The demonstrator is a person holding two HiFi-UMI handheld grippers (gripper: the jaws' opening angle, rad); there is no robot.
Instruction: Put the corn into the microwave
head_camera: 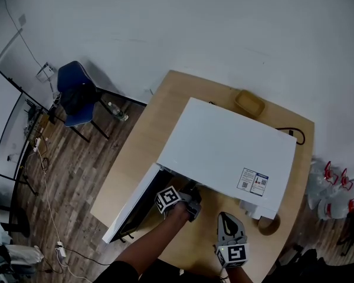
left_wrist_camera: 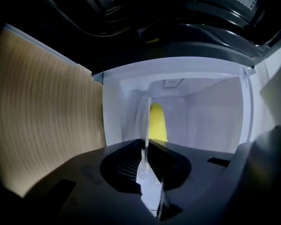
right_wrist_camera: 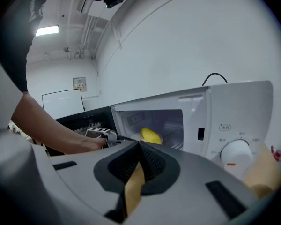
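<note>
Saw corn (left_wrist_camera: 158,123) lying on white plate (left_wrist_camera: 145,121) inside microwave (head_camera: 224,152) cavity. Found left claw (left_wrist_camera: 144,146) clenched on plate's rim at microwave's open mouth. Logged right claw (right_wrist_camera: 139,146) pinched closed on nothing, hovering over wooden surface (head_camera: 147,134) just in front of microwave, clear of it. Noted door (head_camera: 130,208) swung wide off microwave's front.

The corn (right_wrist_camera: 151,135) lies inside the microwave (head_camera: 224,152), which stands on the table (head_camera: 147,134).

Yellow corn (right_wrist_camera: 151,135), white microwave (head_camera: 224,152)
</note>
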